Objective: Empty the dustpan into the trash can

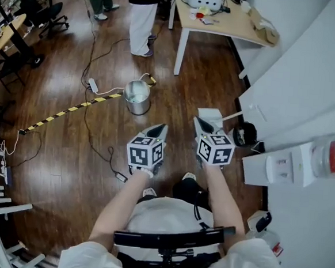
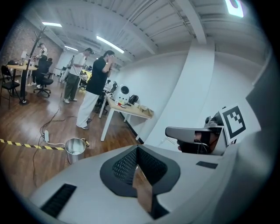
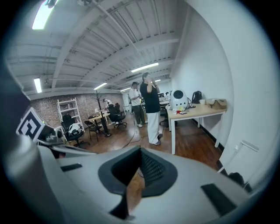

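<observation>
Two hand-held grippers are in view, and we find each pressed together with nothing between its jaws. The left hand-held gripper [image 1: 161, 129] and the right hand-held gripper [image 1: 200, 123] are held side by side above the wooden floor [image 1: 57, 145]. They sit near each other but apart, both pointing ahead and somewhat down.

The trash can [image 1: 138, 105], a shiny metal pail, stands upright on the floor ahead of the left hand-held gripper, well apart from both. A strip of yellow-and-black tape [image 1: 71, 109] runs across the floor on the pail's left. A white power strip [image 1: 93, 85] with trailing cables lies just beyond that.

Just past the right hand-held gripper's tip, near the white wall, stands a white box-shaped thing [image 1: 210, 114] with a thin white rod. We cannot tell whether this is the dustpan. Farther off stands a bench [image 1: 233, 27], with a person [image 1: 142, 18] in white trousers beside it.
</observation>
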The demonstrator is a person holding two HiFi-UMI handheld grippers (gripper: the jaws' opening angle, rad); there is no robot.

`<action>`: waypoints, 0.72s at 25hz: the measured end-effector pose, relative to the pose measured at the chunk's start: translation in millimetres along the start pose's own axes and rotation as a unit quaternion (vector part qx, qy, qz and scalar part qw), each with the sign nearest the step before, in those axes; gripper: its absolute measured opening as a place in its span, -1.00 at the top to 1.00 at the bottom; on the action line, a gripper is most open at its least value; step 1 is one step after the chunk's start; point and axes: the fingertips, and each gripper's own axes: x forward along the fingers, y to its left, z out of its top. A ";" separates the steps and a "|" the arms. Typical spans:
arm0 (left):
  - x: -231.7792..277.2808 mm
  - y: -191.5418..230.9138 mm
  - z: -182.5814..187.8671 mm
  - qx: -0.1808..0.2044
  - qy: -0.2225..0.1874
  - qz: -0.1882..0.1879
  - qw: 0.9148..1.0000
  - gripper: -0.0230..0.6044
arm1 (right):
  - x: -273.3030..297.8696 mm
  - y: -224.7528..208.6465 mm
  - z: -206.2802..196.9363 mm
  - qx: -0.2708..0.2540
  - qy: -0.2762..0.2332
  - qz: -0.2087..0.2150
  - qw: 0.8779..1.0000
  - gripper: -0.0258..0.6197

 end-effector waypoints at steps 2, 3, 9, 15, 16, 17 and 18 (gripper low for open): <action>-4.4 -17.1 -4.7 0.001 -0.005 -0.008 1.000 0.96 | -20.9 -2.1 -1.4 0.002 -0.007 -0.002 1.000 0.92; -5.6 -24.8 -6.7 0.001 -0.008 -0.011 1.000 0.96 | -29.7 -4.5 -3.0 0.004 -0.010 -0.002 1.000 0.92; -12.1 -58.7 -28.0 -0.017 -0.012 -0.010 1.000 0.96 | -74.1 -16.6 -15.0 0.005 -0.019 0.004 1.000 0.92; -17.9 -104.9 -58.7 -0.010 -0.002 0.000 1.000 0.96 | -120.5 -36.5 -39.3 0.021 -0.020 0.011 1.000 0.92; -18.5 -110.4 -62.8 -0.011 -0.001 0.003 1.000 0.96 | -125.6 -39.4 -44.0 0.024 -0.018 0.013 0.999 0.92; -19.7 -114.8 -66.6 -0.012 0.000 0.006 1.000 0.96 | -130.3 -41.6 -48.6 0.027 -0.017 0.015 0.999 0.92; -21.5 -118.6 -70.0 -0.012 0.001 0.008 1.000 0.96 | -134.9 -43.0 -52.5 0.029 -0.016 0.016 0.999 0.92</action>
